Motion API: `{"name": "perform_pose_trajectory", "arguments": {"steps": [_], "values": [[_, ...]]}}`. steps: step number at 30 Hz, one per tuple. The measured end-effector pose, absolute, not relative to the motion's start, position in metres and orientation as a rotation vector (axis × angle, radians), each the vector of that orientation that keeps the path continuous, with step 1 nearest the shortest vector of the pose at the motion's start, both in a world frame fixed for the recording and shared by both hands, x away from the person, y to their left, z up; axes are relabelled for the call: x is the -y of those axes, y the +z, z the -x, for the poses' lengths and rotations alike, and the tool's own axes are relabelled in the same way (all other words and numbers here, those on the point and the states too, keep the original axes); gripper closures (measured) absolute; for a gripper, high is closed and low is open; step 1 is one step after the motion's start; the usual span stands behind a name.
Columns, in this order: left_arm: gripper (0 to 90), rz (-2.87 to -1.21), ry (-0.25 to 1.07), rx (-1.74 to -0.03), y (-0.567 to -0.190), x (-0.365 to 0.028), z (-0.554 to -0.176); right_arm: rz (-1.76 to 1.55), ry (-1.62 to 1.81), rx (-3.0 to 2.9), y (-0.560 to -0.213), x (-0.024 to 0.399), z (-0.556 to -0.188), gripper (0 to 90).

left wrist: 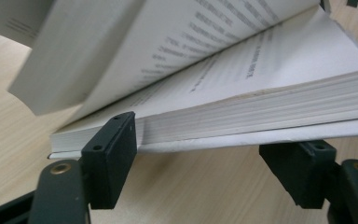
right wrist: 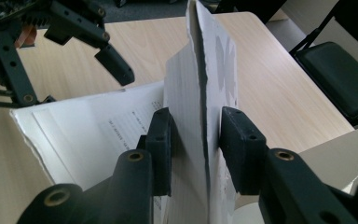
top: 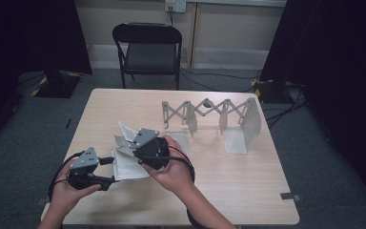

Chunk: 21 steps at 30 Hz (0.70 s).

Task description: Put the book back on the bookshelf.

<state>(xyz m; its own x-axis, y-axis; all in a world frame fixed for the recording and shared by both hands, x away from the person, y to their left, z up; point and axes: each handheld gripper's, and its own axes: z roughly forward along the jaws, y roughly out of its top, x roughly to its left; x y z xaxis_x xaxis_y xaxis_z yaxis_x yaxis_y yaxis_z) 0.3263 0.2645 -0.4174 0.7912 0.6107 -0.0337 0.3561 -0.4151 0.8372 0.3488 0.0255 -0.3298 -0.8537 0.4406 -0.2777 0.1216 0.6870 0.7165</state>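
Near the table's front left: paperback book point(top: 126, 164) lying open on the wooden table point(top: 248, 191).
Right gripper point(right wrist: 196, 135): clenched on a raised sheaf of pages and cover, standing upright between its pads.
Left gripper point(left wrist: 205, 154): released, jaws apart at the book's lower edge, nothing pinched.
Handling: light but floppy; thin pages could tear or slip out.
Best hold: whole page block near the spine.
Behind: folding rack point(top: 209, 112), chair point(top: 147, 47).

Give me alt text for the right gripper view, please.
The right gripper pinches an upright sheaf of pages of an open book on a wooden table. The left gripper hovers beyond it; a black chair stands at right.
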Motion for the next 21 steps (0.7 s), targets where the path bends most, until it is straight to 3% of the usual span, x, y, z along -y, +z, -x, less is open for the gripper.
{"name": "perform_pose_trajectory", "arguments": {"steps": [21], "values": [[26.3, -2.007, 0.376, -0.693, -0.396, -0.261, -0.322, -0.398, 0.946, -2.573, -0.308, -0.025, -0.350, 66.3]]}}
